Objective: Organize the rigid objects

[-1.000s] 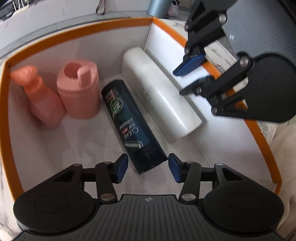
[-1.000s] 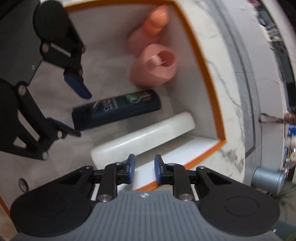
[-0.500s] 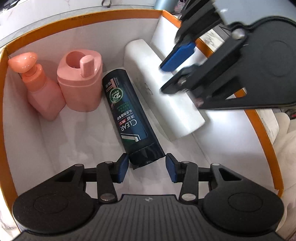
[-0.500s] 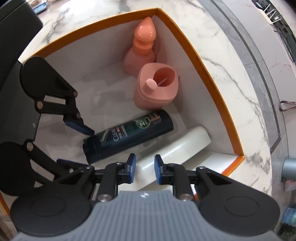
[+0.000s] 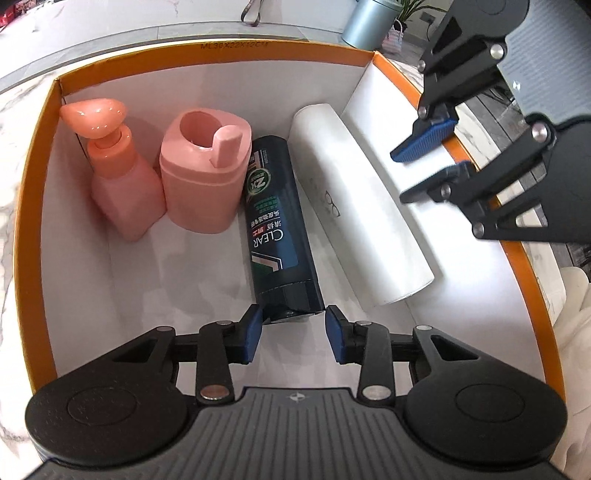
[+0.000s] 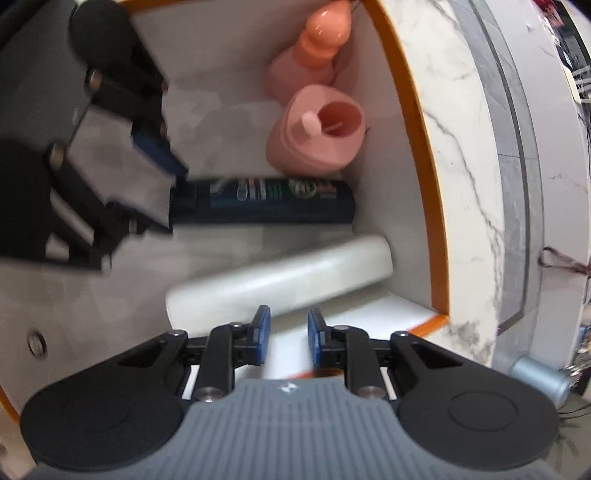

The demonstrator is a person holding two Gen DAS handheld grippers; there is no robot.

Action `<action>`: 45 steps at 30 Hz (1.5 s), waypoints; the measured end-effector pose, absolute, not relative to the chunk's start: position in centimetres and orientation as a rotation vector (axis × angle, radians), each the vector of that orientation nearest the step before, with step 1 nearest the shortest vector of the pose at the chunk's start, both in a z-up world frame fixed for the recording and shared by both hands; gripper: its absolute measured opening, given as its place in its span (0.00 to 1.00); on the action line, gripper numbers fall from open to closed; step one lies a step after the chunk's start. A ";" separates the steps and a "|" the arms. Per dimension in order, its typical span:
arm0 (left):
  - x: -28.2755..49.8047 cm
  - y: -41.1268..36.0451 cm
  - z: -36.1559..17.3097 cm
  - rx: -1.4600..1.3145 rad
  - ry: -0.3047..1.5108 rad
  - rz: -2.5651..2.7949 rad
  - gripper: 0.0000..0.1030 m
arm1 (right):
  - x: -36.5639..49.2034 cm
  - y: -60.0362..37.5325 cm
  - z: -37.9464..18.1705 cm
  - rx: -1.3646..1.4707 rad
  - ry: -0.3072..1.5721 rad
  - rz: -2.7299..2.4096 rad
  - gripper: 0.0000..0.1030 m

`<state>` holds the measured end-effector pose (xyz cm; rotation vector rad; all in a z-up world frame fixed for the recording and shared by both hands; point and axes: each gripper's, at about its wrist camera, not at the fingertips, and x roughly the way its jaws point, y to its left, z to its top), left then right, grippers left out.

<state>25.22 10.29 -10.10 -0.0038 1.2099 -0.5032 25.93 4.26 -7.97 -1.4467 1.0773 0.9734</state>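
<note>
An orange-rimmed white box [image 5: 221, 48] holds a pink pump bottle [image 5: 118, 177], a pink holder [image 5: 203, 173], a dark CLEAR shampoo bottle [image 5: 275, 229] lying flat and a white case [image 5: 354, 221] lying beside it. My left gripper [image 5: 293, 334] is open, its pads on either side of the shampoo bottle's cap end. My right gripper [image 6: 288, 338] is open and empty above the box's right wall, near the white case [image 6: 280, 291]; it also shows in the left wrist view [image 5: 432, 158]. The shampoo bottle [image 6: 266, 201] shows in the right wrist view too.
The box stands on a white marble counter [image 6: 469, 110]. A grey metal cylinder [image 5: 369, 22] stands behind the box. The left half of the box floor [image 5: 147, 280] is bare. A white cloth [image 5: 576, 332] lies outside the right wall.
My right gripper has pulled back from over the white case toward the right wall. My left gripper has stayed open around the shampoo bottle's cap end and drawn back slightly.
</note>
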 end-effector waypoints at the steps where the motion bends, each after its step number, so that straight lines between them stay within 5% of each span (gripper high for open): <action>1: 25.3 10.3 -10.1 -0.007 1.210 -0.505 0.41 | 25.9 4.2 -8.1 -1.444 1.084 0.976 0.20; 18: 25.6 11.4 -10.3 -0.068 1.224 -0.534 0.39 | 27.1 6.0 -7.4 -1.200 1.041 1.055 0.19; 25: 25.7 11.7 -10.3 -0.080 1.216 -0.543 0.40 | 26.6 7.2 -11.4 -1.173 1.126 0.990 0.20; 42: 26.5 10.6 -10.2 -0.035 1.184 -0.530 0.36 | 23.6 4.2 -6.8 -0.958 0.961 0.939 0.22; 45: 25.3 10.7 -8.6 -0.010 1.132 -0.554 0.38 | 22.3 2.9 -4.7 -0.852 0.902 0.904 0.31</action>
